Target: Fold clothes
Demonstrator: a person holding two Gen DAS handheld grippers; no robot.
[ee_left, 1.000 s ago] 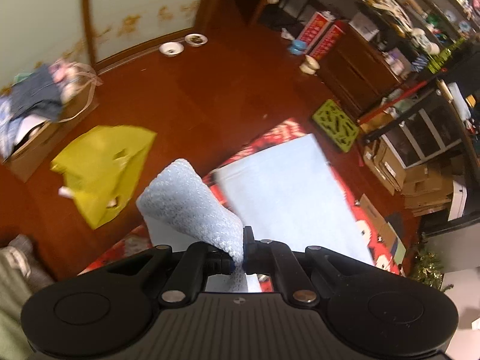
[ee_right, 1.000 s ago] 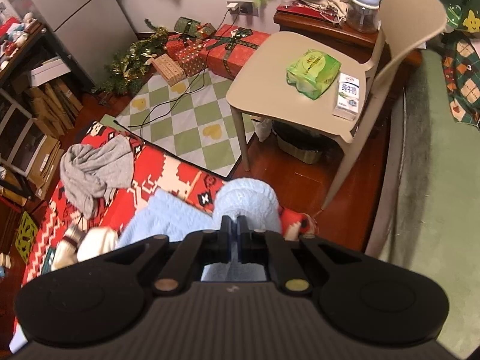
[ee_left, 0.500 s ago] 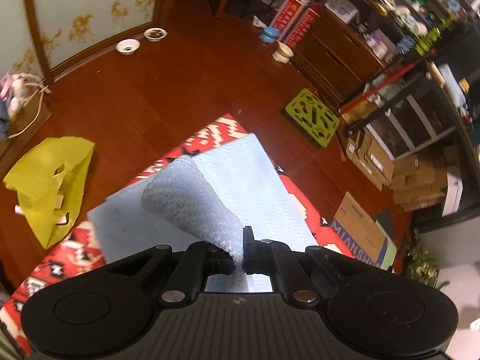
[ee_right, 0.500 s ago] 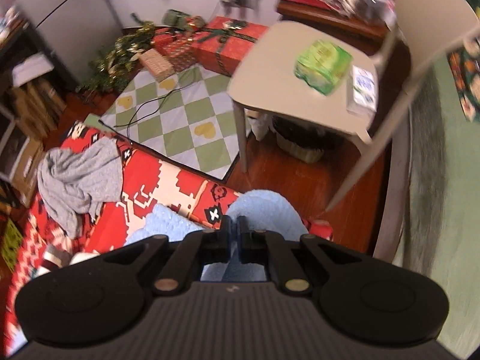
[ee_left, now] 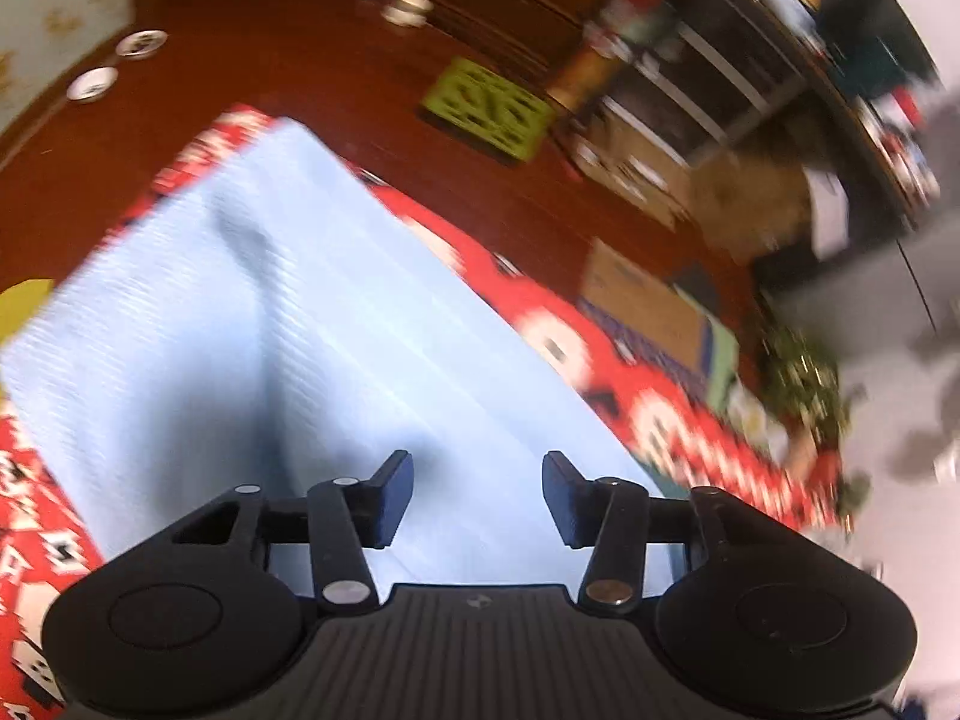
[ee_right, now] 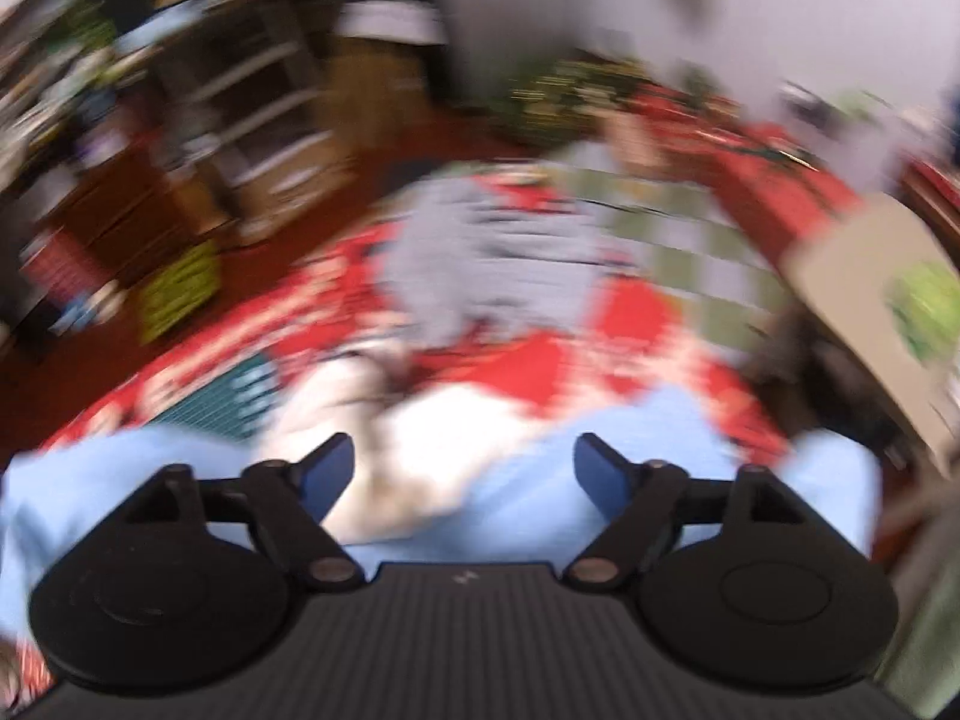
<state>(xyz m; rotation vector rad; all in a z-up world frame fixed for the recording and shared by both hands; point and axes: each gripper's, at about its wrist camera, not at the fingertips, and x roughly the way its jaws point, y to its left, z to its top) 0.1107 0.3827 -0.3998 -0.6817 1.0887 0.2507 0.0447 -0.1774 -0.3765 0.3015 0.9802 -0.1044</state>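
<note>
A light blue garment (ee_left: pixel 252 324) lies spread and folded over on the red patterned rug (ee_left: pixel 606 354). My left gripper (ee_left: pixel 477 495) hovers open just above its near part, nothing between the fingers. In the blurred right wrist view the same light blue garment (ee_right: pixel 678 456) lies under my right gripper (ee_right: pixel 463 471), which is open too and holds nothing. A grey garment (ee_right: pixel 480 252) lies crumpled farther out on the rug (ee_right: pixel 540 366), and something white (ee_right: pixel 432 438) lies just beyond the right fingers.
Dark red wooden floor (ee_left: pixel 336 90) surrounds the rug. A green crate (ee_left: pixel 486 108), cardboard boxes (ee_left: pixel 648 300) and shelving (ee_left: pixel 708 102) stand past the rug's far side. A beige chair (ee_right: pixel 870 300) with a green pack stands at the right. Two small bowls (ee_left: pixel 117 63) sit near the wall.
Both grippers have opened and let go of the light blue garment's lifted edge, which now lies flat. Both views have swung and are motion-blurred.
</note>
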